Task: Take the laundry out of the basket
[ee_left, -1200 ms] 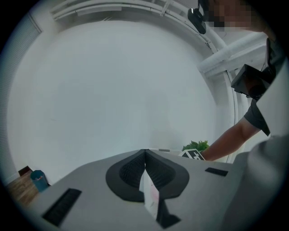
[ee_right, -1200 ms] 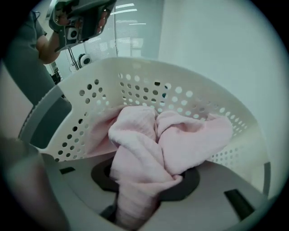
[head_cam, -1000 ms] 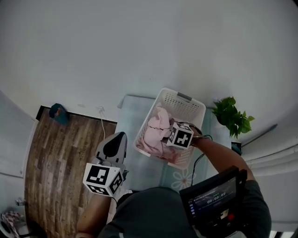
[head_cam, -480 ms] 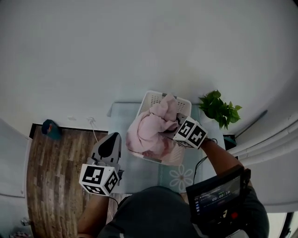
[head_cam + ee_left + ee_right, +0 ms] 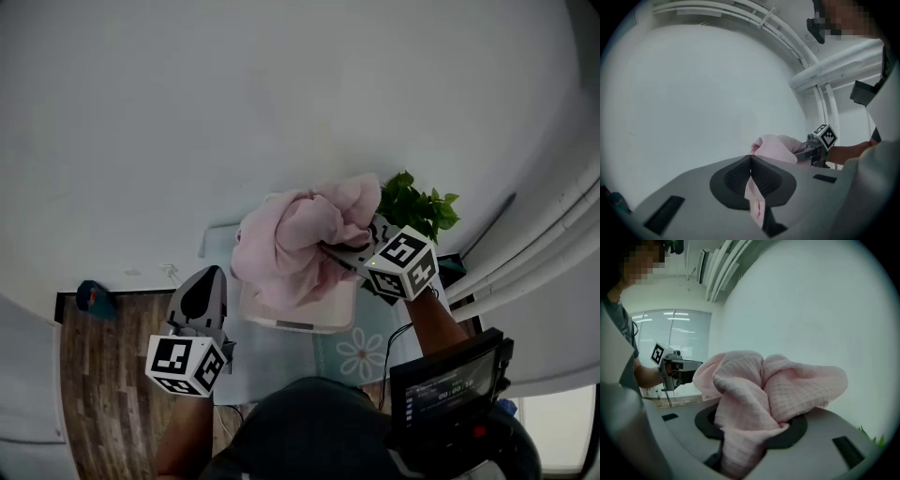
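Observation:
A pink waffle-weave cloth (image 5: 298,234) hangs bunched in the air above the white laundry basket (image 5: 296,320), hiding most of it. My right gripper (image 5: 330,251) is shut on the cloth from the right. In the right gripper view the cloth (image 5: 764,390) fills the space between the jaws of the right gripper (image 5: 754,427) and spills over them. My left gripper (image 5: 207,274) hovers to the left of the basket, apart from it, its jaws shut with nothing in them. In the left gripper view, beyond the tips of the left gripper (image 5: 750,159), the cloth (image 5: 776,147) shows.
A green potted plant (image 5: 413,207) stands right behind the lifted cloth. The basket rests on a pale blue surface with a flower print (image 5: 361,357). Wooden floor (image 5: 94,394) lies to the left, with a small teal object (image 5: 94,298) on it. A white wall fills the background.
The right gripper has lifted the pink cloth up out of the basket and toward the plant. The left gripper has stayed shut beside the basket.

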`<state>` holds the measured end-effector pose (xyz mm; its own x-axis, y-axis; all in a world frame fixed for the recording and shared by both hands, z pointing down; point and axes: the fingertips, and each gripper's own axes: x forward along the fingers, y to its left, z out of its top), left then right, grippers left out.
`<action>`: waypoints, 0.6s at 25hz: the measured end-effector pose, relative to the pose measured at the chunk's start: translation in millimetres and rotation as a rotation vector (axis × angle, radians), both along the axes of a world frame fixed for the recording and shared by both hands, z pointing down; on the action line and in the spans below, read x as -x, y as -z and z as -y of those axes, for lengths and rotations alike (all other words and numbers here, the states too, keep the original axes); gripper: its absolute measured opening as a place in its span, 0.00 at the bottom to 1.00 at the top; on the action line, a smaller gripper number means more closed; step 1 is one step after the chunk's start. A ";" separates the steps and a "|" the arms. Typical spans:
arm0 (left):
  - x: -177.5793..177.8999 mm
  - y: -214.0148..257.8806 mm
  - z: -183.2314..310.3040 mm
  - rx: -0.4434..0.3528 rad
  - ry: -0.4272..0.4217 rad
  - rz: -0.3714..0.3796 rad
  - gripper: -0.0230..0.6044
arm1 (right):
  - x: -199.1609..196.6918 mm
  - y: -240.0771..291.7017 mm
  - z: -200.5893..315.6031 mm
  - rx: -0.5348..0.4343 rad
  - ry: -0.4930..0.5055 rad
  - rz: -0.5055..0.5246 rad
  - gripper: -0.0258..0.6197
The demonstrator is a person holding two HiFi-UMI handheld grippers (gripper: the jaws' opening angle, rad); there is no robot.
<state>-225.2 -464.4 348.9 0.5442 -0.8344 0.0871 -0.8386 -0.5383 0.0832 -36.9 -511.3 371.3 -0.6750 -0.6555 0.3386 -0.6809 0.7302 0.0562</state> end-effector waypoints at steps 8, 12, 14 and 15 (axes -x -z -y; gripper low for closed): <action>-27.0 9.0 -1.8 -0.011 -0.079 -0.017 0.05 | -36.5 60.6 -23.6 -0.086 -0.174 0.129 0.36; -30.8 17.2 -6.8 -0.032 -0.088 -0.051 0.05 | -55.7 82.6 -37.8 -0.107 -0.282 0.202 0.36; -32.0 20.0 -6.5 -0.042 -0.093 -0.075 0.05 | -64.1 91.2 -46.1 -0.125 -0.330 0.226 0.36; -33.8 22.8 -6.9 -0.047 -0.100 -0.083 0.05 | -67.9 96.8 -51.7 -0.149 -0.352 0.220 0.36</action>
<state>-191.4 -457.5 326.1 0.6289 -0.7775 0.0007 -0.7716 -0.6241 0.1227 31.1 -459.6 274.5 -0.4475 -0.8891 0.0960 -0.8942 0.4467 -0.0309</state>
